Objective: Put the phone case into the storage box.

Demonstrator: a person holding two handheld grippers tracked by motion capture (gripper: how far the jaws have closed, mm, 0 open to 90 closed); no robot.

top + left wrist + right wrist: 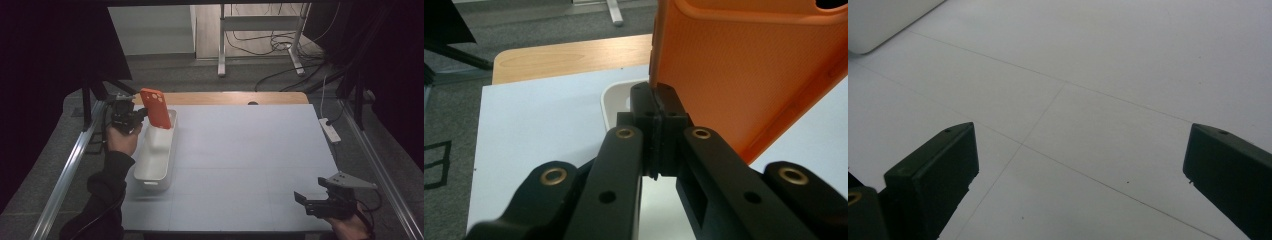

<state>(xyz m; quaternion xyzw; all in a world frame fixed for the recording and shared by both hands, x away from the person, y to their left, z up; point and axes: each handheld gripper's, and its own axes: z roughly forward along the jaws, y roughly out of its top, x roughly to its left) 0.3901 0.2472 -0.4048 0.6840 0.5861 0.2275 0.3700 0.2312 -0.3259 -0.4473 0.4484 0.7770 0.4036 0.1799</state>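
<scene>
Left gripper (134, 118) is pinching the orange phone case (156, 108) by its edge above the far end of the white bin (156, 170), right gripper (312, 201) idling wide open, so I'd guess next is lowering it in and letting go

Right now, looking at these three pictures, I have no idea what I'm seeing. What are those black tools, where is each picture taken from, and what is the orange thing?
No robot here: a person sits at a white table and holds a hand tool with a two-jawed claw in each hand.

The wide picture comes from a fixed camera above the table. The other two come from small cameras riding on each claw, looking along its black jaws.

The left claw, at the table's far left, is shut on the edge of an orange phone case, holding it upright over the far end of a long white bin. Its own camera shows the jaws pinched on that edge.

The right claw waits at the near right corner, jaws wide open, holding nothing.
</scene>
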